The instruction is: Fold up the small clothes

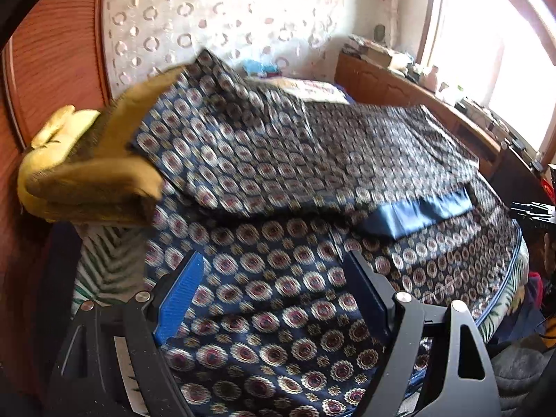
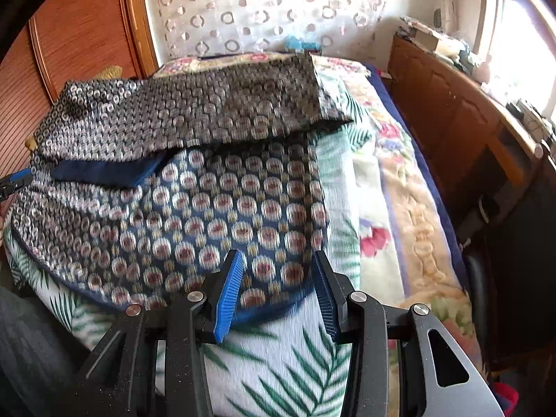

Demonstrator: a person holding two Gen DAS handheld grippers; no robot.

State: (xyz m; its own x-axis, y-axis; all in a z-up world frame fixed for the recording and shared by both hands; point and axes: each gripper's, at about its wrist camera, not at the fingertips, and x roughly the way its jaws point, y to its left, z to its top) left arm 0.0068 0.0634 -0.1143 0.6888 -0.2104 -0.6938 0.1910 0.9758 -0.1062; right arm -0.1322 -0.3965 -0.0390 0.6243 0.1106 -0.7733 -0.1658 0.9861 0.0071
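Patterned garment (image 1: pixel 278 180) lies spread on the bed, navy w/ rows of round medallions; far half is folded over toward me, showing a plain blue hem band (image 1: pixel 420 213) along the fold's near edge. All places below are given from that garment.

My left gripper (image 1: pixel 274 278) hangs over the garment's near part, jaws wide, nothing between the blue pads (image 1: pixel 179 299), only cloth below them. My right gripper (image 2: pixel 278 288) sits at the garment's near right edge, jaws about half apart; cloth edge shows in the gap but pads don't press on it, so nothing held.

Around it:
- Under garment: palm-leaf sheet (image 2: pixel 278 358), white w/ green fronds, showing at the near side and right.
- Right of garment: floral blanket (image 2: pixel 389 208), cream w/ pink flowers.
- Left of garment, touching its left edge: folded yellow-olive cloth (image 1: pixel 90 173), stacked thick, partly blurred. Closest obstacle on that side.
- Further left: wooden slatted panel (image 1: pixel 52 69).
- Behind garment: sheer curtain w/ ring pattern (image 2: pixel 264 7).
- Far right, well apart: wooden cabinet (image 2: pixel 451 111), cluttered top, bright window (image 1: pixel 486 52) above.

In the right wrist view the tip of my left gripper pokes in at the garment's left edge.
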